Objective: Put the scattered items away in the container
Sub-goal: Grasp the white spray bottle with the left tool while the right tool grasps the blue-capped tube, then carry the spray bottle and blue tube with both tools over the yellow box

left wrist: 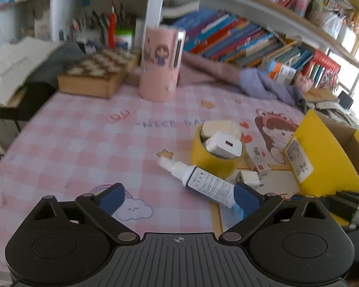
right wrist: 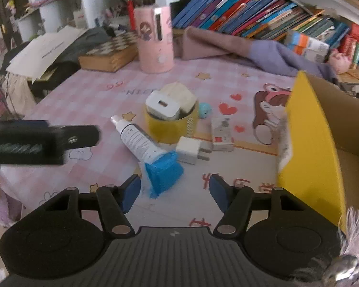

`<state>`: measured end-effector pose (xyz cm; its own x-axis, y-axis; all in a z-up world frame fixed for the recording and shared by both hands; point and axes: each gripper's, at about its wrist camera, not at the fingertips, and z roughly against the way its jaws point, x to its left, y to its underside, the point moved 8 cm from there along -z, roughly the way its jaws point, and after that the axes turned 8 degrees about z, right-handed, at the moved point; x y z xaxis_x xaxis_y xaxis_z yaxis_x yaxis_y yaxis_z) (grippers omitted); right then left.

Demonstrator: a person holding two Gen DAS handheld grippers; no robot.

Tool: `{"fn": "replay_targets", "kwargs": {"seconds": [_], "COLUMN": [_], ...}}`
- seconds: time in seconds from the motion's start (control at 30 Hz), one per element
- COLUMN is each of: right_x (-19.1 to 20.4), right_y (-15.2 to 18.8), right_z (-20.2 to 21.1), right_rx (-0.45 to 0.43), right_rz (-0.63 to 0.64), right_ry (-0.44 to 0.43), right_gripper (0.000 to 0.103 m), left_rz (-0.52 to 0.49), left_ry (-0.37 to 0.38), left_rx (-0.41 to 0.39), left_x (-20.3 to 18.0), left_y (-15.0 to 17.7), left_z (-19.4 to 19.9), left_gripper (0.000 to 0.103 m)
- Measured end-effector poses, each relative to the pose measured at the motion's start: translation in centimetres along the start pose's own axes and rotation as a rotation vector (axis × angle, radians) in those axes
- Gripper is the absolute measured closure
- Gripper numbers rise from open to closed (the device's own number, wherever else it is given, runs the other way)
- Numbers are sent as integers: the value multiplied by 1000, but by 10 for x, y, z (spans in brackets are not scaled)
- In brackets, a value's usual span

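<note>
Lying scattered: two white chargers (right wrist: pixel 164 107), one tube (right wrist: pixel 137 140), one tape roll (right wrist: pixel 170 129), both grippers' fingers (left wrist: pixel 112 197) released.

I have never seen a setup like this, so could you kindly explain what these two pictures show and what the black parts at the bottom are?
The black parts are two hand-held grippers, each carrying a wide-angle camera that looks along its blue-padded fingers. One picture comes from the left gripper, the other from the right gripper. Both are open and hold nothing. On the pink checked tablecloth lie a white bottle, a yellow tape roll with a white charger resting in it, a smaller white plug and a blue packet. The yellow cardboard box stands on the right.
</note>
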<state>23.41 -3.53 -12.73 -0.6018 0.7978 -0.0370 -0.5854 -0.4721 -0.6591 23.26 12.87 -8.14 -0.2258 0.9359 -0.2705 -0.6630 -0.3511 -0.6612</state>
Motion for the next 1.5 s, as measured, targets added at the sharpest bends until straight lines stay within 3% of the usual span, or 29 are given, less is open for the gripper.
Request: {"fn": "replay_targets", "kwargs": {"seconds": [0.17,0.3,0.4,0.5,0.6,0.7,0.77,0.9,0.97,1.1,1.2,1.5], "right_x": [7,7,6,0,-11,-19,-22,-21,-18,-18,-24,-23], "right_y": [-1,-1,1,3,4,6,5,-2,-4,-2,-1,-11], "right_z": [-22,-36,-44,-47,-40,-36,-37,-37,-40,-49,-55,-42], "right_rx": [40,60,70,90,83,77,80,48,46,74,90,46], "right_rz": [51,71,89,88,78,77,73,77,102,118,94,86], "right_ry": [-27,-40,-47,-64,-67,-54,-51,-59,-63,-62,-61,-89], "right_gripper": [40,41,48,68,77,78,78,60,60,65,78,80], "left_rz": [-13,35,65,52,-3,-14,-26,-41,-69,-84,-112,-73], "left_ry": [16,7,-8,9,16,25,7,-15,-31,-42,-45,-30], "left_rx": [76,118,155,186,189,203,206,209,203,197,195,197], "left_x": [-12,-14,-17,-23,-23,-16,-13,-13,-14,-15,-16,-10], "left_y": [0,-4,-4,1,4,9,10,9,7,5,7,12], "left_z": [-35,-59,-75,-81,-75,-66,-66,-70,-74,-76,-76,-61], "left_gripper": [10,15,21,41,52,68,69,68,68,69,70,71]}}
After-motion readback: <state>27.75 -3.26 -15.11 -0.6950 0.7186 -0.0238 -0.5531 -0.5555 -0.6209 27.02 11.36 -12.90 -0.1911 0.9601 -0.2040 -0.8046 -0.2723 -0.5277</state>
